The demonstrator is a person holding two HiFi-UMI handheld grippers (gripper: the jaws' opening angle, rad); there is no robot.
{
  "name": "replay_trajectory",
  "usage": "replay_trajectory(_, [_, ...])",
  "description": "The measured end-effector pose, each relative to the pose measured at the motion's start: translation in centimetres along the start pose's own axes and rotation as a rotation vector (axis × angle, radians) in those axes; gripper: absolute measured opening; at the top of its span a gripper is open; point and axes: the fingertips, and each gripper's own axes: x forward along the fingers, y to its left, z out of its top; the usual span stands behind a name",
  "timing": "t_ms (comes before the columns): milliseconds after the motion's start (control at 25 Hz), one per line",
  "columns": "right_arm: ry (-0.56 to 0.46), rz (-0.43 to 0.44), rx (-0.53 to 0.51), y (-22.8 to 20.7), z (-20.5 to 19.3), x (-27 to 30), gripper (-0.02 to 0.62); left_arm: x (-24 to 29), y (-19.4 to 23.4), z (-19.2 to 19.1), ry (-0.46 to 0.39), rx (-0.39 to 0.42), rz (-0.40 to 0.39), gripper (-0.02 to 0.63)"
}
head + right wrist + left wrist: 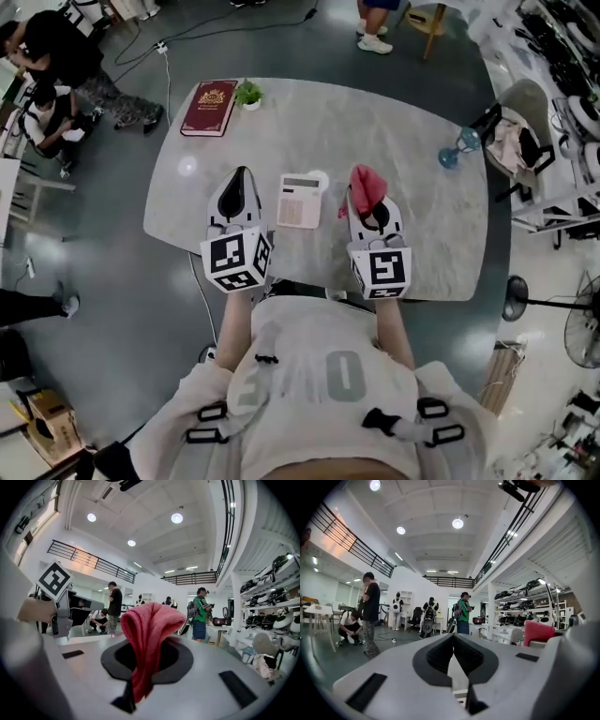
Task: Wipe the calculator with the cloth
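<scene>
Shirt [319,375]: person's torso, 6 o'clock in the head view.
Left gripper [243,176]: jaws pressed together, nothing between them; 9 o'clock of the calculator.
Right gripper [368,208]: jaws clamped on red cloth [367,185]; 3 o'clock of the calculator.
Calculator [301,201]: flat on table [394,122], between both grippers, touching neither.
Book [210,107]: table's 11 o'clock edge.

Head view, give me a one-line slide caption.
Right gripper holds a red cloth beside the calculator on the grey table; left gripper shut and empty.
</scene>
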Motion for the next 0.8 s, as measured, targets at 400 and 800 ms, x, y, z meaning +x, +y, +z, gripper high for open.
replay_trajectory(400, [0.033,-0.174,-0.001,-1.0,0.2,0.2,0.057,3.3,-0.9,-0.5,0.036,-0.001,-0.17,0.02])
replay_trajectory(800, [0.061,-0.215,-0.015,0.3,-0.2,-0.1,0.057,3.8,-0.5,-0.4,0.017,-0.022,-0.228,0.021])
